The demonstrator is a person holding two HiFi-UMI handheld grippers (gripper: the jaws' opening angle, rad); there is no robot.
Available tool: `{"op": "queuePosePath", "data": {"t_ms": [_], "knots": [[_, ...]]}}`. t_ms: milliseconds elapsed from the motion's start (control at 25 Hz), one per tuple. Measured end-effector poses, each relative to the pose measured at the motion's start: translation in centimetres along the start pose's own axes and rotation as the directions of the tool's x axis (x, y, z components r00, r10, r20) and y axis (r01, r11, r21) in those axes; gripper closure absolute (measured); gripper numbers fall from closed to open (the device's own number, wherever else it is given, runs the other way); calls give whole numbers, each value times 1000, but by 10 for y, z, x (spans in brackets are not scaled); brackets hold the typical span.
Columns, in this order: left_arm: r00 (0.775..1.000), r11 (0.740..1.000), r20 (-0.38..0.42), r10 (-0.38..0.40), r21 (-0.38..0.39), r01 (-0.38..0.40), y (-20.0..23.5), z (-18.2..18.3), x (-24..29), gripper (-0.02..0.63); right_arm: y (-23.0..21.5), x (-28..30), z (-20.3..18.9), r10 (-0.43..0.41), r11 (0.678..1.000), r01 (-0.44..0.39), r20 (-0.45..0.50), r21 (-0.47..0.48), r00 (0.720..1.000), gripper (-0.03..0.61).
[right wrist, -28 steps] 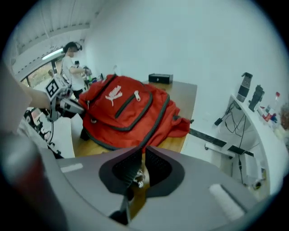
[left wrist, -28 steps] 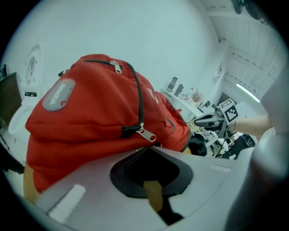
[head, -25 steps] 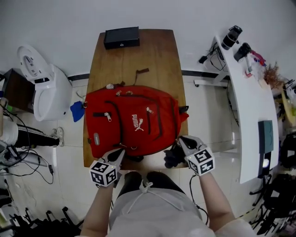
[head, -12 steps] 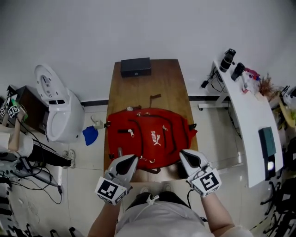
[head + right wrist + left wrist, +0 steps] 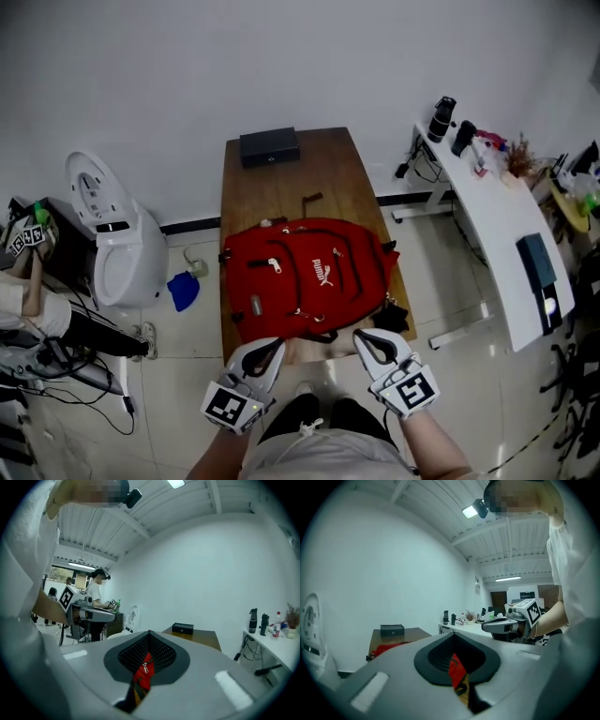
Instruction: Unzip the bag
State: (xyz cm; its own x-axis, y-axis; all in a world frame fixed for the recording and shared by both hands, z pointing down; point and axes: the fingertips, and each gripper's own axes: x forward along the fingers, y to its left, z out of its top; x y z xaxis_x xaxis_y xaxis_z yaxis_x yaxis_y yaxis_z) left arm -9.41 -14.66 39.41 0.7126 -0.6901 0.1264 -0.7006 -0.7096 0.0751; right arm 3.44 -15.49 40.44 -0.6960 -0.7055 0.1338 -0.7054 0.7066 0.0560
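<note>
Tongs at rest above the work: the left tongs [image 5: 269, 349] and the right tongs [image 5: 364, 339] each have their jaws pressed together and grip nothing. Only a sliver of red cloth beyond shows through the slit behind each pair of tips. Both hover side by side just off the near edge of the wooden table [image 5: 281, 178], pointing roughly level and apart from the red backpack [image 5: 309, 277]. The backpack lies flat, front panel up, on the table's near half, its zips apparently shut; a silver pull [image 5: 274, 265] shows on the left pocket. A black box [image 5: 269, 147] sits at the far end. Judged step: approach, with no unzipping begun. The next move calls for one pair of jaws to open and pinch a pull while the other pins the cloth.
</note>
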Motion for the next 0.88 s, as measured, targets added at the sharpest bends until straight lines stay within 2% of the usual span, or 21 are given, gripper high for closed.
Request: {"op": "queuePosePath", "data": {"t_ms": [320, 600, 720, 880], "knots": [[999, 1000, 36, 22, -11, -22, -87, -19, -39, 607, 58, -71, -21, 41, 999, -41, 7, 29, 999, 569], [997, 996, 34, 73, -56, -71, -192, -48, -86, 607, 124, -172, -47, 136, 990, -135, -38, 31, 990, 569], [995, 994, 41, 96, -48, -94, -233, -54, -106, 607, 143, -208, -55, 161, 987, -159, -39, 36, 986, 569], [990, 992, 57, 126, -25, -124, -262, -51, -123, 607, 156, -232, -56, 169, 985, -168, -35, 44, 985, 569]]}}
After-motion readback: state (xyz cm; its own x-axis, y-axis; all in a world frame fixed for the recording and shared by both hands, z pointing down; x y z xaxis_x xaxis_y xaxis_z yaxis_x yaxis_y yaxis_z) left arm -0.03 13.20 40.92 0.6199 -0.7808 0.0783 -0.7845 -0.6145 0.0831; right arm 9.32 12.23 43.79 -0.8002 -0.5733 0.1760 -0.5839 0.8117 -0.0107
